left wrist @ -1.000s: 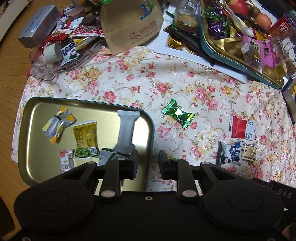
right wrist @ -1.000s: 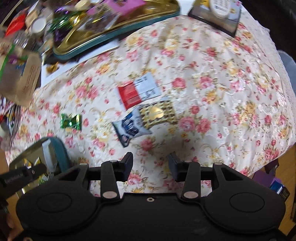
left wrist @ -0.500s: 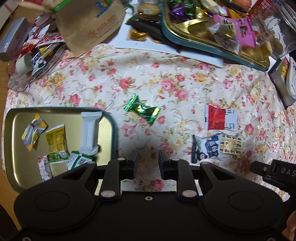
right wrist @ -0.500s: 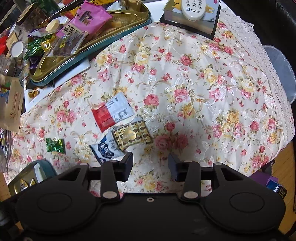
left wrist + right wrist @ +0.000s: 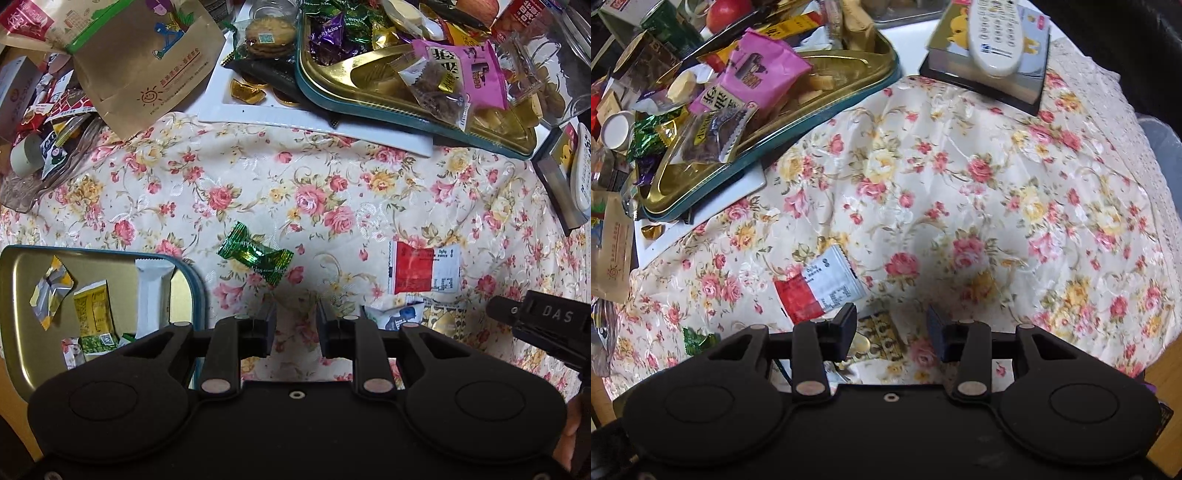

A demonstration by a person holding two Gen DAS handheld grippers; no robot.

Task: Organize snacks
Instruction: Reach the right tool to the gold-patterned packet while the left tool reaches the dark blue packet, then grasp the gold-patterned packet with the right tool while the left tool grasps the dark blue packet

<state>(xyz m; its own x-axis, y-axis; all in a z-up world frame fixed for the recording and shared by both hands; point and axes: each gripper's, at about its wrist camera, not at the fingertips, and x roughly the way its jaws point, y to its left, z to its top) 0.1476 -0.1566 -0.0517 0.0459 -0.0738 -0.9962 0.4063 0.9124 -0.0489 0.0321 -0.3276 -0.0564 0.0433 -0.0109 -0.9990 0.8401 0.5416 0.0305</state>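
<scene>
A gold tray with a teal rim lies at the left and holds several snack packets, among them a white bar. A green wrapped candy lies on the floral cloth just ahead of my left gripper, which is open and empty. A red and white packet lies to the right, with a blue packet and a gold patterned packet below it. My right gripper is open and empty over the gold patterned packet, just below the red and white packet.
A large teal-rimmed gold tray full of sweets sits on a white board at the back. A brown paper bag and a glass dish of wrappers are at the back left. A remote on a book lies at the far right.
My left gripper moved right, off the small tray, toward the green candy. My right gripper moved forward and lower onto the loose packets.
</scene>
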